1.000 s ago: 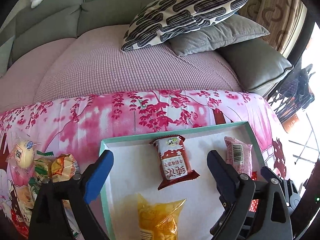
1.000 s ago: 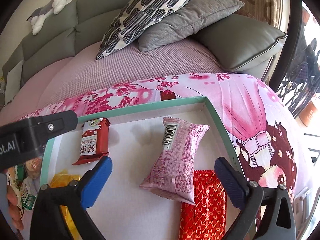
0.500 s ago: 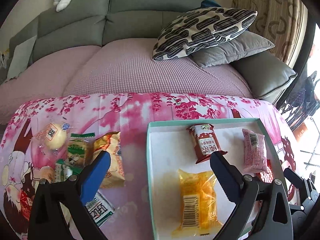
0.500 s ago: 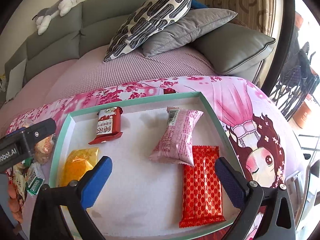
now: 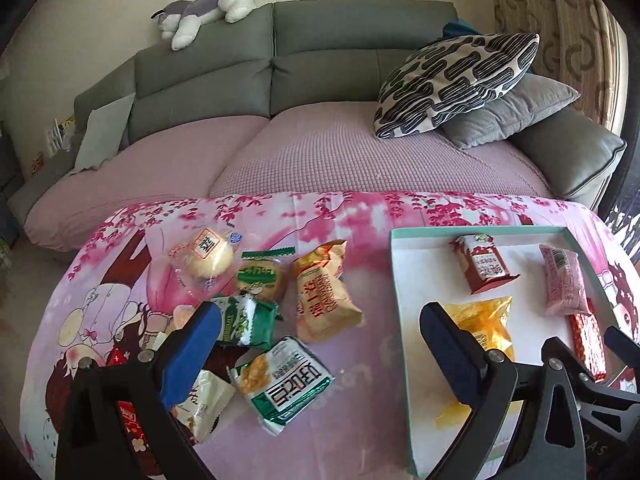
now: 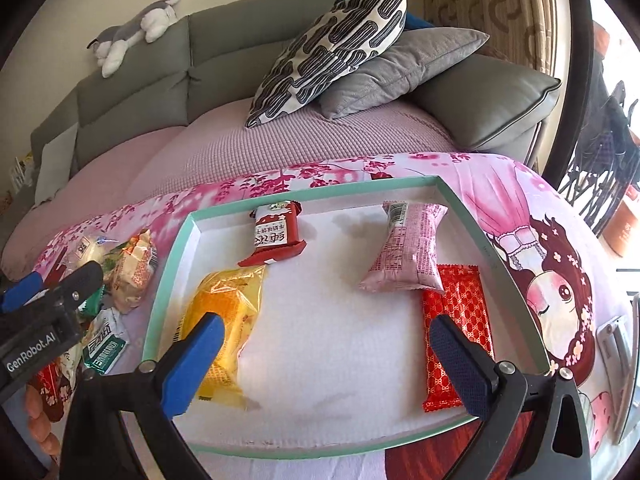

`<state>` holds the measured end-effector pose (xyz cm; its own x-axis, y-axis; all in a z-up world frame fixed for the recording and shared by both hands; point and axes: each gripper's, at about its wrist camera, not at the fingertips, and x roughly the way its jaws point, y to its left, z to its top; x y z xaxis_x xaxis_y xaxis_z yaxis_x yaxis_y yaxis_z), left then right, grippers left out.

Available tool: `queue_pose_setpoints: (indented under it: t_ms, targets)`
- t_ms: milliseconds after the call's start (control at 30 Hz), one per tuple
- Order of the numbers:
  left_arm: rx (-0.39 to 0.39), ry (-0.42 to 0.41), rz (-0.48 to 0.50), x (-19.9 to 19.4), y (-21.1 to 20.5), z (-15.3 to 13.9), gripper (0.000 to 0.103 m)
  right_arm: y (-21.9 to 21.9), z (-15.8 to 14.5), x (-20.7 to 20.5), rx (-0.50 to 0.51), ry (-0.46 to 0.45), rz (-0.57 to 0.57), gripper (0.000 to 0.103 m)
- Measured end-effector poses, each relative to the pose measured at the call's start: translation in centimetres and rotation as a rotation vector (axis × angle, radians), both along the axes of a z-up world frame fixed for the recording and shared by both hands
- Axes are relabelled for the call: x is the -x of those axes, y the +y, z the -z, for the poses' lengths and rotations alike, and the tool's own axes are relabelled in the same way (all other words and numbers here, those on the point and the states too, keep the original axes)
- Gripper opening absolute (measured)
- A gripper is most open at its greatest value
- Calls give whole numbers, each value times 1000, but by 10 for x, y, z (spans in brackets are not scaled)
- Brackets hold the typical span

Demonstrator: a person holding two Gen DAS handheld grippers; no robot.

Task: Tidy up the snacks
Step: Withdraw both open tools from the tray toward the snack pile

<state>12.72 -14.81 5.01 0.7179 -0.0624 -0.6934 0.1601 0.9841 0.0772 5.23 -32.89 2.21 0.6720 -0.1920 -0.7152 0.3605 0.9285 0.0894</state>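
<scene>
**Both grippers drawn back from the tray, jaws spread and empty**

The left gripper (image 5: 320, 344) has been pulled back and swung leftward since a second ago, when only the tray's near corner and a few packets were framed; its fingers are spread wide with nothing between them. The loose snack pile (image 5: 264, 304) is now seen just ahead of its left finger, lying on the pink cloth (image 5: 360, 216). The right gripper (image 6: 324, 352) has likewise been raised, released and empty, so the whole teal-rimmed tray (image 6: 168, 256) is now framed. Inside the tray, a yellow packet (image 6: 224, 320) lies by the left finger, a red patterned bar (image 6: 456, 312) by the right finger, with a pink packet (image 6: 408, 248) and a red-and-white packet (image 6: 276, 236) farther ahead.
</scene>
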Motion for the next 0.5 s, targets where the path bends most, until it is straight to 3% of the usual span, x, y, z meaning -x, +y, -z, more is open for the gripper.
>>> queue_pose_setpoints:
  t_ms: [200, 500]
  targets:
    - [7, 24, -43, 3, 21, 8, 100, 4, 4, 2, -24, 18, 66, 103]
    - [31, 63, -113, 4, 58, 9, 100, 31, -6, -3, 22, -1, 52, 103]
